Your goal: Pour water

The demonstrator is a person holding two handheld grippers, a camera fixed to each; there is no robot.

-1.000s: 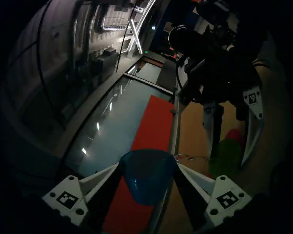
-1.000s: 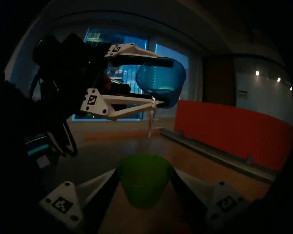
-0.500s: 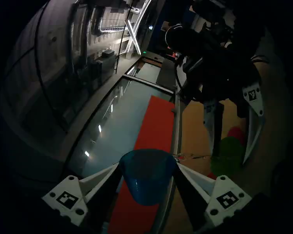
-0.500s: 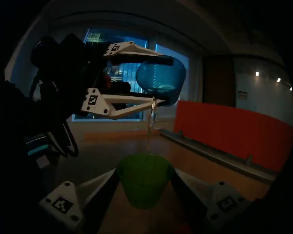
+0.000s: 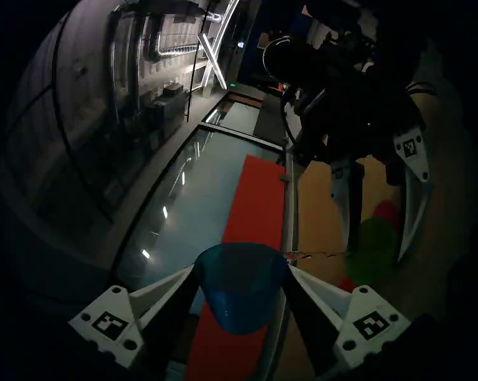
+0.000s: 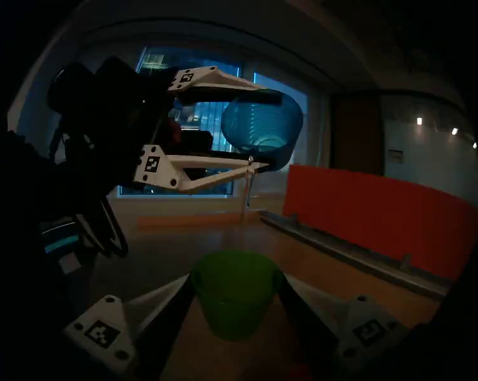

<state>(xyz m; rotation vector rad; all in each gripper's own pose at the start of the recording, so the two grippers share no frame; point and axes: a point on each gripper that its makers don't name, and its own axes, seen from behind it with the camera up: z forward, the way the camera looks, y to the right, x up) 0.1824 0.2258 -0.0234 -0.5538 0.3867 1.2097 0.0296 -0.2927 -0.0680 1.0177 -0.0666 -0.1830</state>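
Observation:
My left gripper (image 5: 241, 273) is shut on a translucent blue cup (image 5: 241, 289). In the right gripper view that left gripper (image 6: 264, 130) hangs high, holding the blue cup (image 6: 262, 127) tipped on its side, mouth to the right. A thin thread of water (image 6: 245, 193) falls from its lower rim toward a green cup (image 6: 236, 295). My right gripper (image 6: 236, 282) is shut on this upright green cup, just below the blue one. In the left gripper view the right gripper (image 5: 377, 254) and the green cup (image 5: 375, 244) sit at the right, with a fine water line (image 5: 315, 255) between the cups.
Under both cups lies a wooden table (image 6: 175, 254). An orange panel (image 6: 391, 216) with a metal rail (image 6: 360, 254) along its foot bounds the table's right side. Lit windows (image 6: 201, 120) stand behind. A dark sleeve and cables (image 6: 80, 222) fill the left.
The water stream from the blue cup has thinned to a faint thread. The blue cup has tipped slightly further; the green cup has stayed in place.

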